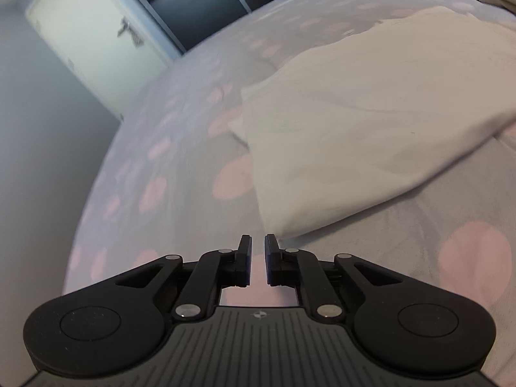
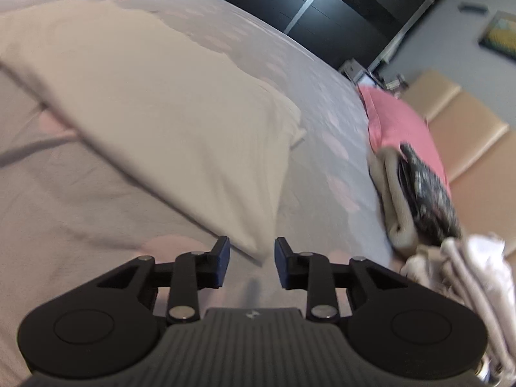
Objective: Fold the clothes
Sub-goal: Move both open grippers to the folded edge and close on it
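Cream garment folded flat on the bed, grey cover with pink dots, lying free of both tools. Left tool nearly closed with only a thin gap, nothing between the pads, tips just short of the garment's near corner; right tool parted and empty, garment's other near corner just ahead of the gap, not pinched. Pink pillow and stacked folded clothes at the right bed edge, well apart from the garment.
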Available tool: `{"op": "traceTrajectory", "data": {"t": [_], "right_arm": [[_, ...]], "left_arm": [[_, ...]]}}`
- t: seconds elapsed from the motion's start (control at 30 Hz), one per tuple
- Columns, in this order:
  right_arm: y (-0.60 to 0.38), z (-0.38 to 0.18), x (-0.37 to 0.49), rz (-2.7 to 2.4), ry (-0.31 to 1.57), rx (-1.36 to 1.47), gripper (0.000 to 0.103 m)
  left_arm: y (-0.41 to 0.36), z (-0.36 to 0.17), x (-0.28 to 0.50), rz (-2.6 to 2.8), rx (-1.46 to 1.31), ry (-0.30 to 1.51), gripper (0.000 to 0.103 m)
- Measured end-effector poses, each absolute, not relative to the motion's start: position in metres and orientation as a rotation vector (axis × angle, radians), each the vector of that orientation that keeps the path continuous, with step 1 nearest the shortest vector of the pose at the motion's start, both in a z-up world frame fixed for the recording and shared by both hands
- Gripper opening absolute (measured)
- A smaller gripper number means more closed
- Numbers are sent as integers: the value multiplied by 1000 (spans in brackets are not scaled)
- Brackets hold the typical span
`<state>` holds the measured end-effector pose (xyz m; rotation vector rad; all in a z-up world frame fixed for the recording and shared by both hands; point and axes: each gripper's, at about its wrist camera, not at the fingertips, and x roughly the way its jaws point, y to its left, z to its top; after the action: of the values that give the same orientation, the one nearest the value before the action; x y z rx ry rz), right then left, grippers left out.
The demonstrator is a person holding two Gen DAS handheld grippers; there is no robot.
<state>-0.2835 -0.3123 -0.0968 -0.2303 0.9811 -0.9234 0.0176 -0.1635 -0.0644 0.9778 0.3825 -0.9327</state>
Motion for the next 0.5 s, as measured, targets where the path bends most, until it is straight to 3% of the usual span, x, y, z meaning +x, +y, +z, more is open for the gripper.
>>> {"op": "traceTrajectory", "data": {"t": [0.17,0.5], "right_arm": [[-289,-113,-273,-884,1032,-426,33],[-290,-123,-270,-887,1044,-525,34]], "left_arm": [[-161,-76,-23,-985,1126,188,10],[-176,-103,-39,-960,1269,55,12]]}}
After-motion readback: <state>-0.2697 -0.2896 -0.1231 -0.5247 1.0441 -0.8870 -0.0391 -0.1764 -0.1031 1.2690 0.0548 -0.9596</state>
